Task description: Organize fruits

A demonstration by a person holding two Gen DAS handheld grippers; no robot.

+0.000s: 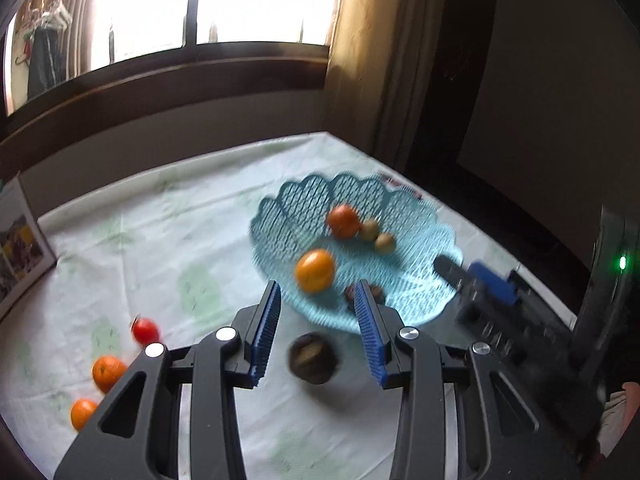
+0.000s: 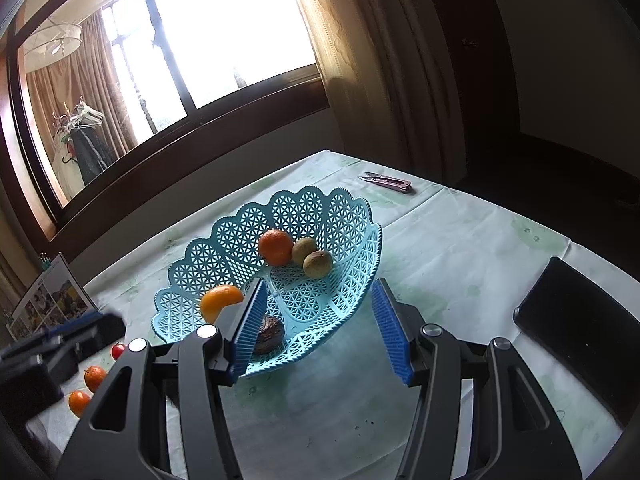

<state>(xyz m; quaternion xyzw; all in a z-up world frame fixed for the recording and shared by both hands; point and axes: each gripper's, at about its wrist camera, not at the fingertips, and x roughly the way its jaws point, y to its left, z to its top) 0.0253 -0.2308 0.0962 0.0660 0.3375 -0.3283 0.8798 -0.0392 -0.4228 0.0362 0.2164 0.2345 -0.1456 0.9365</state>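
Observation:
A light blue lattice basket (image 1: 416,300) (image 2: 224,256) stands on the table. It holds two oranges (image 1: 315,270) (image 2: 275,246), two small green-brown fruits (image 1: 385,242) (image 2: 318,263) and a dark brown fruit (image 2: 269,334). Another dark brown fruit (image 1: 313,357) lies on the cloth between my left gripper's (image 1: 320,304) open jaws, untouched. Two oranges (image 1: 107,372) (image 2: 94,377) and a small red fruit (image 1: 145,330) (image 2: 118,350) lie on the left. My right gripper (image 2: 318,304) is open and empty at the basket's near rim; it also shows in the left wrist view (image 1: 476,284).
A pale green tablecloth (image 2: 460,248) covers the table. Pink thread snips (image 2: 387,182) lie at the far edge. A photo calendar (image 1: 20,248) (image 2: 52,300) stands at the left. A dark flat object (image 2: 576,328) lies at the right. A window and curtains are behind.

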